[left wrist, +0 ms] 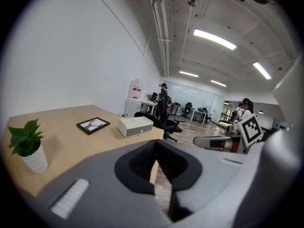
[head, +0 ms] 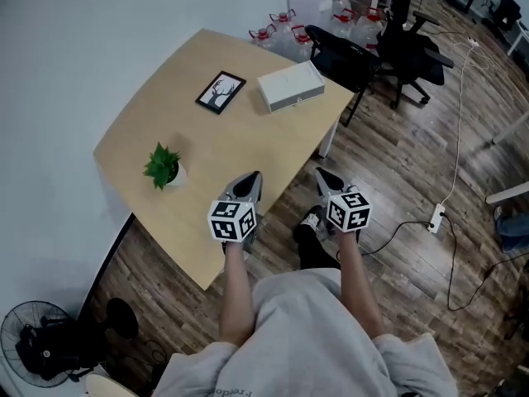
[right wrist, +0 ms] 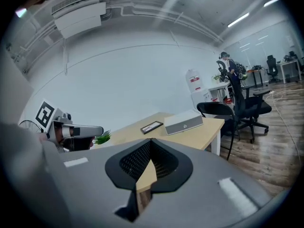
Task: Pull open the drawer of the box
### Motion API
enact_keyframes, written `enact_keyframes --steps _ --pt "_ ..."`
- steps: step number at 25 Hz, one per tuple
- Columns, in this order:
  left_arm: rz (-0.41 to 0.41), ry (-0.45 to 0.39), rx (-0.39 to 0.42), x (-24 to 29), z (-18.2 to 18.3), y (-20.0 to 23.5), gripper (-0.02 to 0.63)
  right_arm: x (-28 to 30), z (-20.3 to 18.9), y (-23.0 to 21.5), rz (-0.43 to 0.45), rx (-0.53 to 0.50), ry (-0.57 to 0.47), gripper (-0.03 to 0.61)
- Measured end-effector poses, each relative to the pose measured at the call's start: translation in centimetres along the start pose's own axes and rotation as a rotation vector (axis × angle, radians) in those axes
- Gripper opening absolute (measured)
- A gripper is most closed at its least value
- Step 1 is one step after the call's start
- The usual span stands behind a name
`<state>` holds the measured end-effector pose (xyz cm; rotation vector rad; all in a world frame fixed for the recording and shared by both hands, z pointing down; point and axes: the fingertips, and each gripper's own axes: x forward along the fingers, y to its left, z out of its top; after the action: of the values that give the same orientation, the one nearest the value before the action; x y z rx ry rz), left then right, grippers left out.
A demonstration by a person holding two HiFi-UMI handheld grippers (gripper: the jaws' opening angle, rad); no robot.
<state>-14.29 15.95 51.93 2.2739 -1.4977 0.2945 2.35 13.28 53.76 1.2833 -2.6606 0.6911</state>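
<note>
Left gripper (left wrist: 156,145) jaws together, tips touching, nothing between. White box (left wrist: 135,126) at far end of tabletop (left wrist: 71,146), near black picture frame (left wrist: 93,125). Potted plant (left wrist: 26,145) at left, well apart from box.

Long white ceiling strip lamps (left wrist: 214,38) are glaring at your one o'clock; edges are darkening, your grey left gripper (left wrist: 156,148) blurring.

A pale wooden surface (head: 248,147) carries a white box (head: 290,85) near its far right corner, a framed picture (head: 221,92) just beside it, and a potted plant (head: 163,166) near the left edge.
</note>
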Motion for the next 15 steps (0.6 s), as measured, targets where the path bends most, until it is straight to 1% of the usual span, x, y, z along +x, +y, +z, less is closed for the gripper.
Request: enact_keyframes --steps 5,9,15 --pt "-0.008 0.021 0.0 6.0 3.0 1.4 0.054 4.6 2.6 -3.8 0.013 0.0 0.037 0.002" --pt "-0.007 0.03 0.002 10.6 5.7 2.5 0.054 7.7 4.7 -7.1 0.005 0.008 0.046 0.002" --pt "-0.002 0.07 0.012 16.7 7.9 3.8 0.054 11.3 6.8 -11.1 0.015 0.001 0.059 0.002"
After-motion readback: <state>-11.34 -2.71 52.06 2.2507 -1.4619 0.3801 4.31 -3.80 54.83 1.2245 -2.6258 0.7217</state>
